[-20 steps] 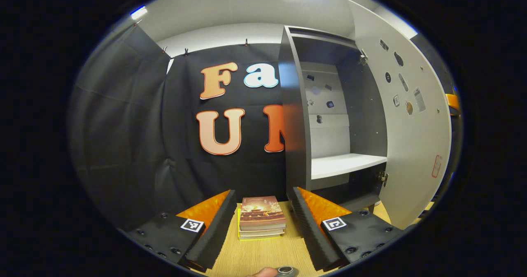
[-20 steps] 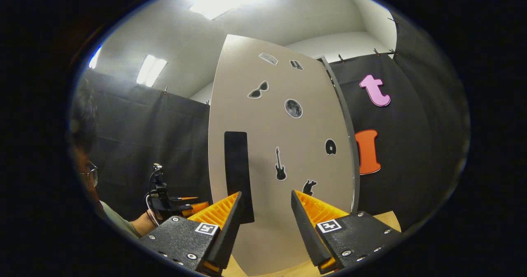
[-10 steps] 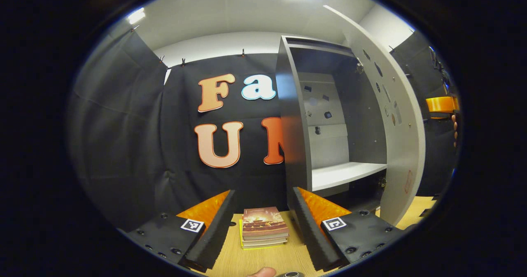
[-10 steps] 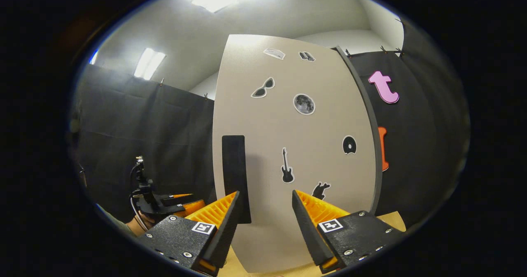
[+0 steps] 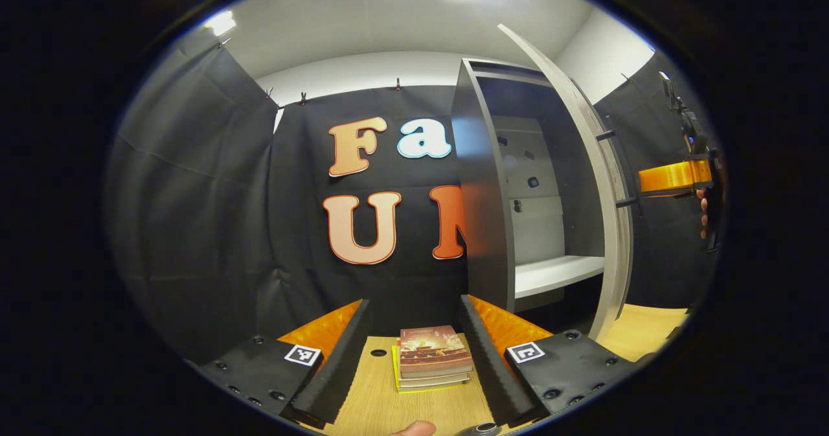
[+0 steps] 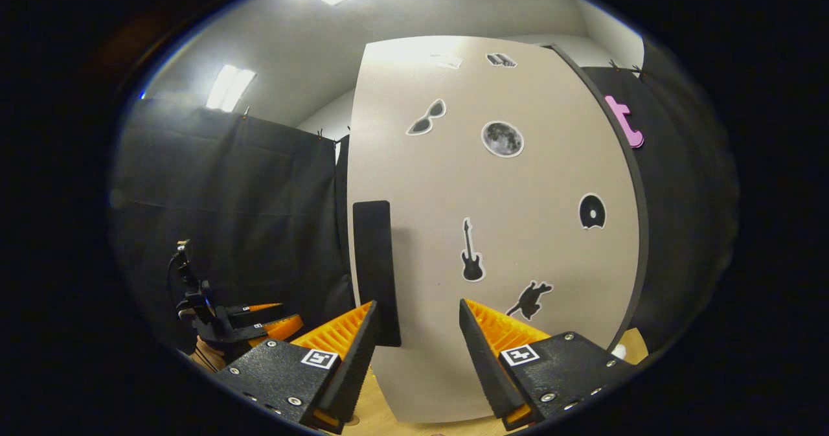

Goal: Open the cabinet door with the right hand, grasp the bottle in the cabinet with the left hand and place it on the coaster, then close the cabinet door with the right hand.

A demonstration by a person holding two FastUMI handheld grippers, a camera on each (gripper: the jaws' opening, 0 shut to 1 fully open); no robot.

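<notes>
The left gripper [image 5: 414, 352] hangs low over the wooden table [image 5: 375, 400] with its two fingers spread wide and nothing between them; a fingertip [image 5: 414, 428] of the person's hand shows at the very bottom edge, and beside it sits a small dark round thing [image 5: 482, 429], too cut off to say whether it is the bottle's cap. Just past the fingers lies a short stack of books [image 5: 432, 357] on the table, not touching either finger. Farther on stands the tall grey cabinet [image 5: 482, 196], its white shelf [image 5: 557, 274] bare, and its door [image 5: 599, 183] seen nearly edge-on, standing partly open. Beyond the door's edge the right gripper [image 5: 673, 177] is held up in the air by a hand [image 5: 704, 212]. From the right gripper view, that gripper [image 6: 414, 352] also has its fingers spread apart, holding nothing, with the pale front of the door [image 6: 492, 241] close ahead; I cannot tell whether the fingers touch it. A long black handle [image 6: 374, 271] runs down the door near its free edge, just behind one finger, and small stickers dot the panel. Off to the side, lower and farther, the left gripper [image 6: 259, 319] is visible. Black cloth walls close in the booth under a white ceiling with bright lights.
</notes>
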